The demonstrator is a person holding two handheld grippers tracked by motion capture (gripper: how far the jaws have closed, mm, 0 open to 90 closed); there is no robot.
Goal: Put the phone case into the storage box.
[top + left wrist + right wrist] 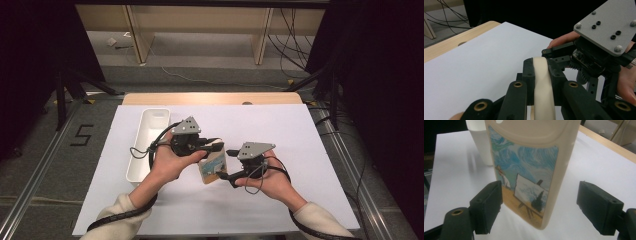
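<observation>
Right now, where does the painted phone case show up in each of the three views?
High view: the phone case is at table centre, between the two grippers, held by the left gripper.
Left gripper view: its cream edge runs up between that gripper's jaws, bottom centre.
Right gripper view: its painted back stands centre, between the open jaws of the right gripper.
Shared landmark: the white paper sheet.

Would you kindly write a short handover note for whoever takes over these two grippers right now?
Left gripper: shut on the edge of the phone case, holding it above the white sheet.
Right gripper: open, jaws on either side of the case's lower end, not yet closed on it.
White tray: on the sheet by the left hand, apparently with nothing in it.
Done: case lifted.
Left: probably close the right gripper on the case; where it goes next is unclear.
</observation>
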